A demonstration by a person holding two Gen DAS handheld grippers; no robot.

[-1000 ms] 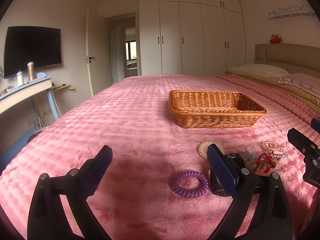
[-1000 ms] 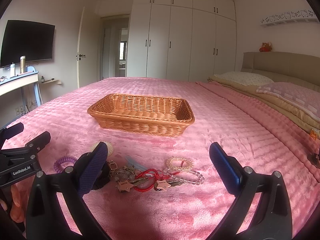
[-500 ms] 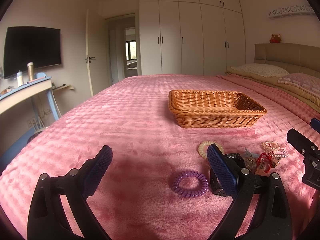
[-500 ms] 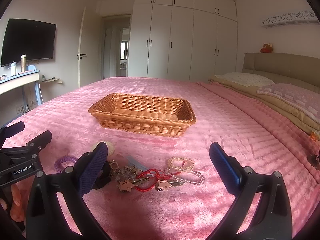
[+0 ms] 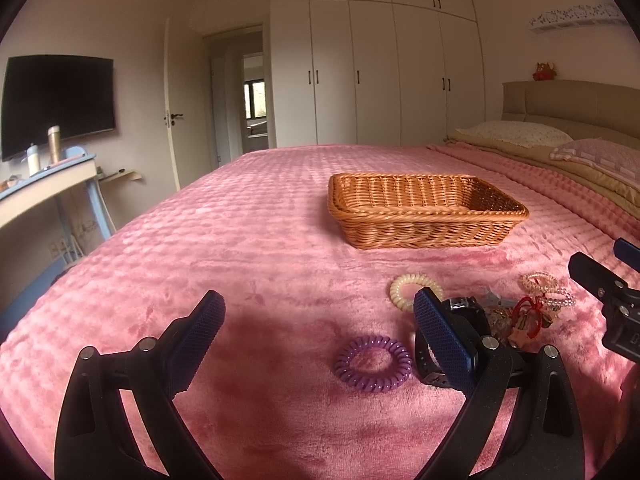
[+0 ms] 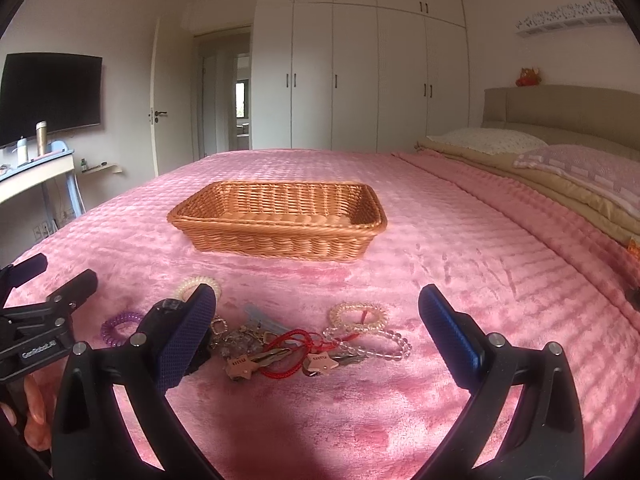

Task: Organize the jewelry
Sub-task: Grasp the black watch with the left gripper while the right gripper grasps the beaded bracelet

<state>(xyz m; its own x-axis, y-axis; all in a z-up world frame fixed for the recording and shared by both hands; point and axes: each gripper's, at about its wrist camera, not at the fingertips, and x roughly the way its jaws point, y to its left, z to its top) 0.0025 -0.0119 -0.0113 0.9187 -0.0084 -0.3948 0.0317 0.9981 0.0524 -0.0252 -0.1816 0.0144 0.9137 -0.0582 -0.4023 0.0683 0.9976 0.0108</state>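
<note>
The left gripper's right finger (image 5: 442, 342) hides half of a black wristwatch (image 5: 466, 312). Behind the right gripper's left finger (image 6: 184, 334), a cream spiral hair tie (image 6: 196, 283) and a purple spiral hair tie (image 6: 118, 326) show only partly. The tangled metal charms (image 6: 240, 336) are too small to identify.

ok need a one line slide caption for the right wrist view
Open right tongs over a tangle of keys and bead bracelets on a pink bedspread, empty wicker basket beyond.

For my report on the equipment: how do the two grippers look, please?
Both are alike: the left gripper and the right gripper have black plastic arms with silver screws, and fingers faced with blue, finely dotted pads. The left one's black body carries white "GenRobot.AI" lettering. No cables or sleeves show.
</note>
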